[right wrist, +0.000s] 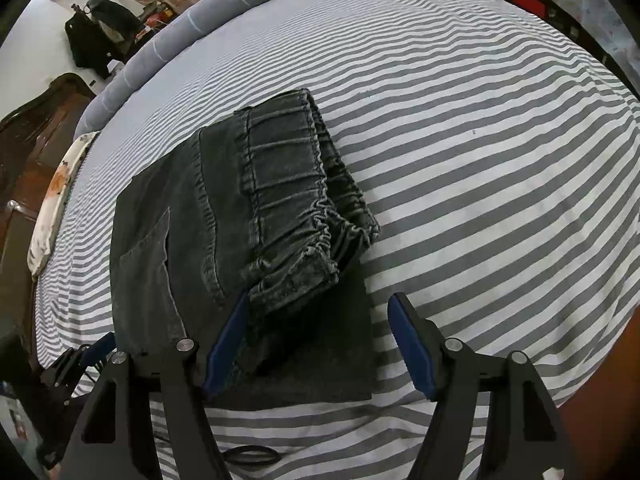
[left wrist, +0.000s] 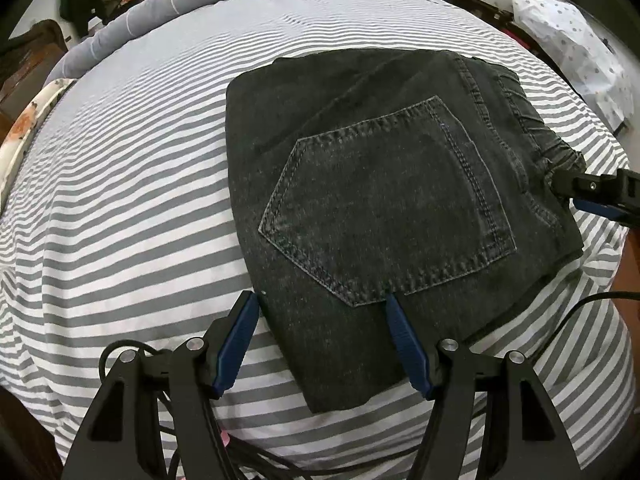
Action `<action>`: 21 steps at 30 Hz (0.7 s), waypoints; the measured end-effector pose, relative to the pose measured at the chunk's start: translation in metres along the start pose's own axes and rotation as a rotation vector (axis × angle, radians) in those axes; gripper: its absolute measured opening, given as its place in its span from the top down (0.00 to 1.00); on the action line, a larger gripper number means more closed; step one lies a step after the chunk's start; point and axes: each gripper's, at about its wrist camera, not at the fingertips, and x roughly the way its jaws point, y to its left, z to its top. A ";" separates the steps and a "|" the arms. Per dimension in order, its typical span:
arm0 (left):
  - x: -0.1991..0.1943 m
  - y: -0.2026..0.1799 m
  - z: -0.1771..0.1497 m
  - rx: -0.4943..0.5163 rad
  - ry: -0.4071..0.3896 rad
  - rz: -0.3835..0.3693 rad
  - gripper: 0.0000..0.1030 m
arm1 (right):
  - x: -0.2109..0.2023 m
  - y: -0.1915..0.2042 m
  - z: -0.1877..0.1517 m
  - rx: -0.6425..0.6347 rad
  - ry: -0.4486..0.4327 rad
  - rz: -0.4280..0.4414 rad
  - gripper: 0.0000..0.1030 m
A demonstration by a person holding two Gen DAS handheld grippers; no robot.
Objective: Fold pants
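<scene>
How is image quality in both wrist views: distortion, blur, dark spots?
Left wrist view: strong fisheye bulge curves the striped sheet, black corners, sharp stitching on the pants, even soft light. Right wrist view: same bulge, pants sharp, a deep shadow under the folded waistband, no glare.

Both wrist views close, angled steeply down, sharing the folded pants on striped bed

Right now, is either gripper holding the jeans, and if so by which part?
Nothing is held. The left gripper and right gripper both stand open over the near edge of the folded jeans, pads not pinching the cloth.
</scene>
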 end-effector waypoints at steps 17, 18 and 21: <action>-0.004 0.076 0.011 -0.205 -0.035 -0.167 0.35 | 0.018 -0.019 0.017 -0.118 0.047 0.202 0.32; -0.002 0.079 0.014 -0.208 -0.034 -0.176 0.35 | 0.019 -0.020 0.017 -0.117 0.050 0.219 0.31; 0.001 0.082 0.017 -0.218 -0.030 -0.218 0.35 | 0.023 -0.025 0.019 -0.115 0.061 0.287 0.31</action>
